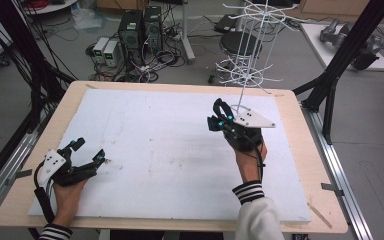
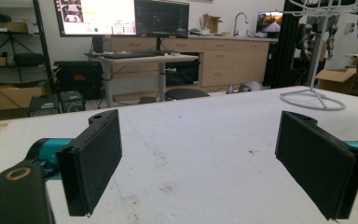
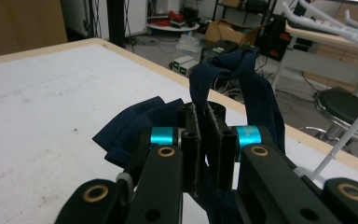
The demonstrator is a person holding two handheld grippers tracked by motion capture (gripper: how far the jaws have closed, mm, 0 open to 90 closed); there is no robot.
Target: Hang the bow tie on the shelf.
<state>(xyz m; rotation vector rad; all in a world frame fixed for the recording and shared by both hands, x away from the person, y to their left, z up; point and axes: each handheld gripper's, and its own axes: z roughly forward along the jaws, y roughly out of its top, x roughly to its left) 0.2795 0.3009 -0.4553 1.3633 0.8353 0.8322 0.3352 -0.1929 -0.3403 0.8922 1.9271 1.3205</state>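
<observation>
Right tool (image 1: 219, 114): jaws pressed together on a strap of the dark blue cloth (image 3: 233, 84), held up above the desk (image 1: 180, 150).
Dark blue cloth: pinched between the right tool's jaws; one loop stands up above the jaw tips, the rest bunches under and beside the jaws. It is clear of the desk as far as the right gripper view shows.
White wire rack (image 1: 252, 45): just behind the right tool, its ring foot resting on the desk's far part.
Left tool (image 1: 87, 151): jaws spread wide with nothing between them, low over the desk's near left part, well apart from the right tool.
Desk: white sheet with faint dark smudges ahead of the left tool.
</observation>
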